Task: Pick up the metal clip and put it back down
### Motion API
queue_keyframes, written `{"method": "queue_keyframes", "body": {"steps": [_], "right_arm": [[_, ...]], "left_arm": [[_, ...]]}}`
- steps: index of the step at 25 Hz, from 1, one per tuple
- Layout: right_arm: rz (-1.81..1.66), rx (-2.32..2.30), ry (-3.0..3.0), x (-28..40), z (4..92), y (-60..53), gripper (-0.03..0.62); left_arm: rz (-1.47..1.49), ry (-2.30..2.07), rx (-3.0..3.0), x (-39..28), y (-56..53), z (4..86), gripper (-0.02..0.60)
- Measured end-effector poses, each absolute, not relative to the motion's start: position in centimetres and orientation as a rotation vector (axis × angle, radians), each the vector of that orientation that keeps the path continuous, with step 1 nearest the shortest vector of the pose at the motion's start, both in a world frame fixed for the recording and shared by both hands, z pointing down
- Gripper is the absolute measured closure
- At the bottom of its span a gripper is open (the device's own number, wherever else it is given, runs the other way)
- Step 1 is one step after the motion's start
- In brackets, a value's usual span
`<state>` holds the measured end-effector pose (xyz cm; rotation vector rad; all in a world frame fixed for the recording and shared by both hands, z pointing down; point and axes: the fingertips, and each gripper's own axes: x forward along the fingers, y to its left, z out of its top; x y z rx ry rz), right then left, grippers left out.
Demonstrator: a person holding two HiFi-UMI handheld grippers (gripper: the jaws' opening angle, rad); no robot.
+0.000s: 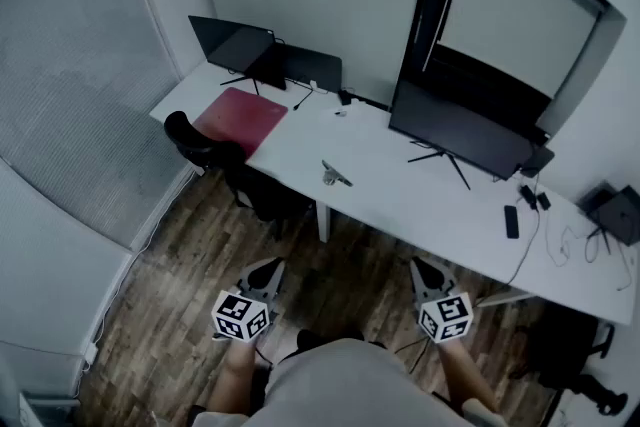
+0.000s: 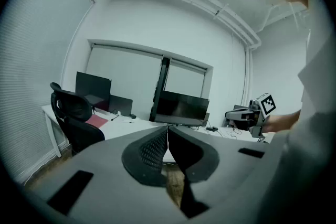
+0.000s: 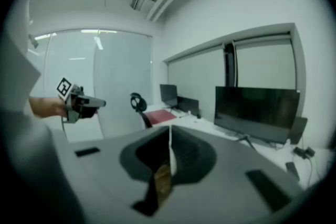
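Note:
A small metal clip (image 1: pixel 334 175) lies on the white desk (image 1: pixel 420 205), near its front edge and left of the big monitor. Both grippers hang low in front of the person, well short of the desk and over the wooden floor. My left gripper (image 1: pixel 268 275) has its jaws pressed together with nothing between them, as the left gripper view (image 2: pixel 168 131) also shows. My right gripper (image 1: pixel 428 275) is likewise shut and empty, its jaws meeting along one line in the right gripper view (image 3: pixel 170 136). The clip does not show in either gripper view.
A large monitor (image 1: pixel 455 130) stands on the desk's right half, a smaller monitor (image 1: pixel 232 45) and a laptop at the far left beside a red mat (image 1: pixel 240 117). A black office chair (image 1: pixel 215 155) sits at the desk's left front. Cables and small devices (image 1: pixel 525 210) lie at the right.

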<state>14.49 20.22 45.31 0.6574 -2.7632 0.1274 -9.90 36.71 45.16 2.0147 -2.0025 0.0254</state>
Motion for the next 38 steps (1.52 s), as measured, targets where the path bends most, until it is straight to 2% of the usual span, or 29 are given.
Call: {"method": "queue_keyframes", "body": {"steps": [17, 38], "right_arm": [[0.152, 0.662, -2.743, 12.4, 45.6, 21.5, 0.562], [0.128, 0.697, -2.694, 5.5, 47.1, 24.8, 0.560]], "left_arm": [[0.024, -1.968, 2.023, -11.3, 37.8, 46.1, 0.548], [0.026, -1.917, 2.072, -17.7, 40.3, 47.6, 0.548]]}}
